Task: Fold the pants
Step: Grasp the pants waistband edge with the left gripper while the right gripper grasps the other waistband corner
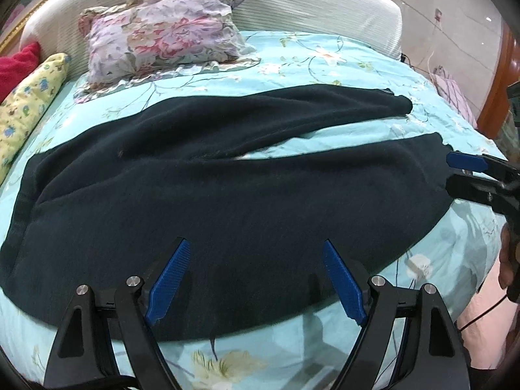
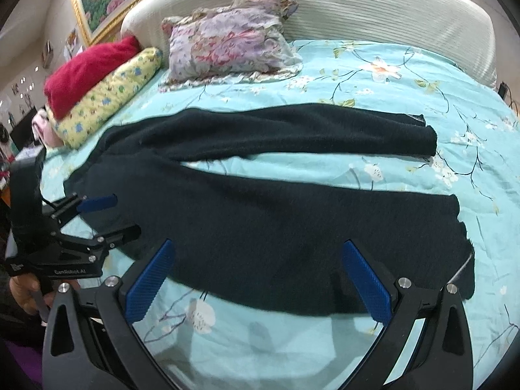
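The dark pants (image 1: 208, 195) lay spread flat on the bed (image 1: 325, 65), just ahead of both claws. The left claw (image 1: 253, 279) and right claw (image 2: 260, 286) stood wide open, gripping nothing. The thick fabric probably could bunch, so a shallow pinch might catch one layer and skew the fold.

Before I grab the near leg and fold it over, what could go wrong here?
Both grippers, left and right, are open over the near leg of the pants, which reaches the bed's edge, so it may slide off. The legs are splayed, so they may stack crooked.
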